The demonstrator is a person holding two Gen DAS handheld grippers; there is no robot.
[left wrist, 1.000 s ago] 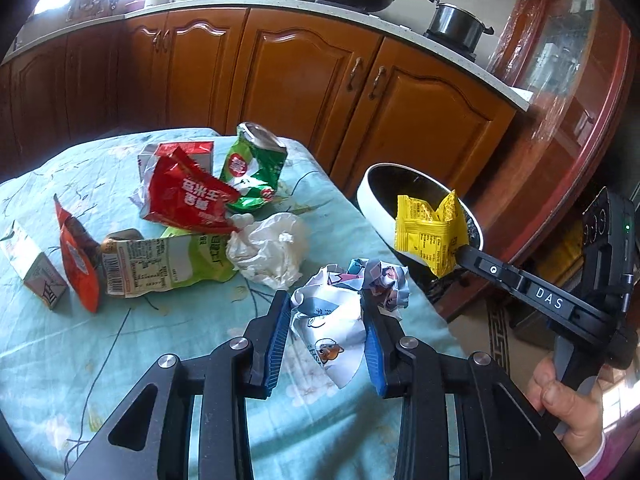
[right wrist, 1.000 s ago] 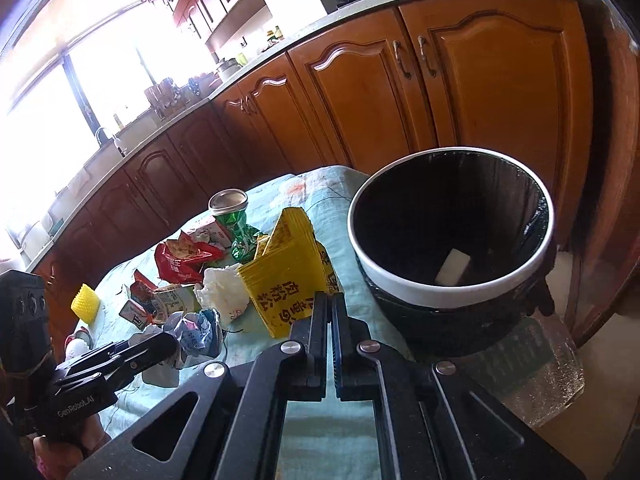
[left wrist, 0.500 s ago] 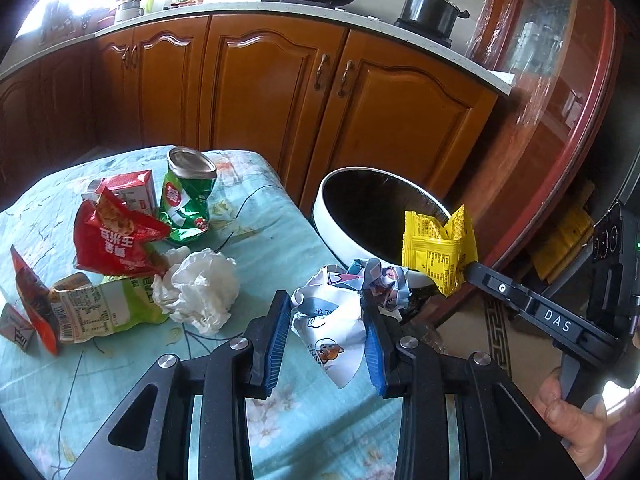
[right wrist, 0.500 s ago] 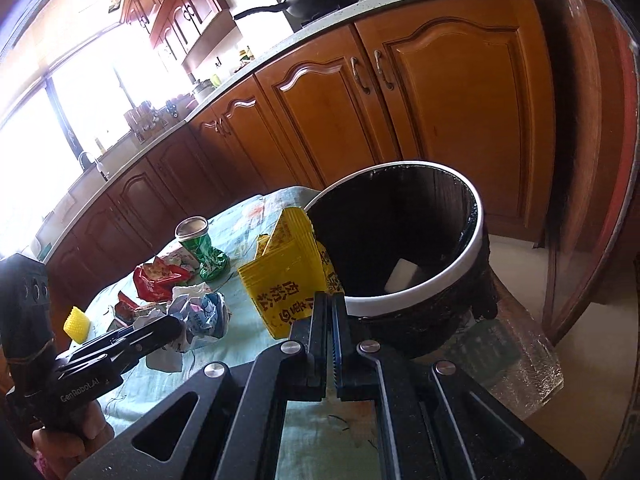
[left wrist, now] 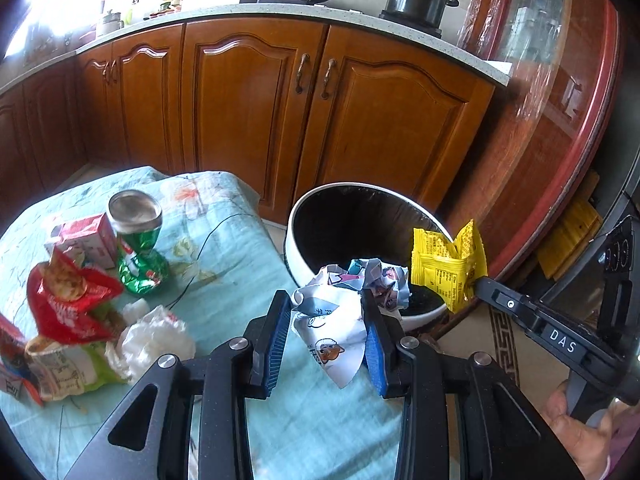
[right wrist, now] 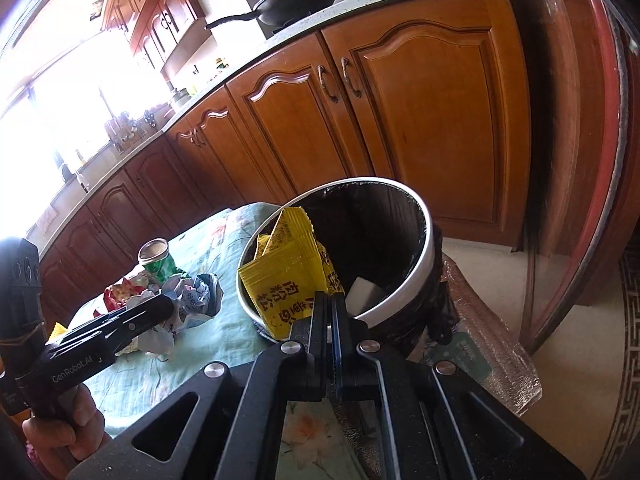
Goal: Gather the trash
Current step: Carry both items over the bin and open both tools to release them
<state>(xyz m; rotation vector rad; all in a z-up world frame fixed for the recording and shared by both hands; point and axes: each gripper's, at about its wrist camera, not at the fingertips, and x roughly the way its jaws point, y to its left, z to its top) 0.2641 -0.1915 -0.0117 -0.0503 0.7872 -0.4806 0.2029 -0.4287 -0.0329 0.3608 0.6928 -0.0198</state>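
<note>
Left gripper: clamps crumpled wrapper; bin now just ahead.
Right gripper: pinches yellow packet, now over bin mouth; release imminent.

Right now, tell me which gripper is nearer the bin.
Right. The right gripper holds the yellow packet at the bin's rim; the left gripper, clamping crumpled paper, is over the table beside it.
</note>
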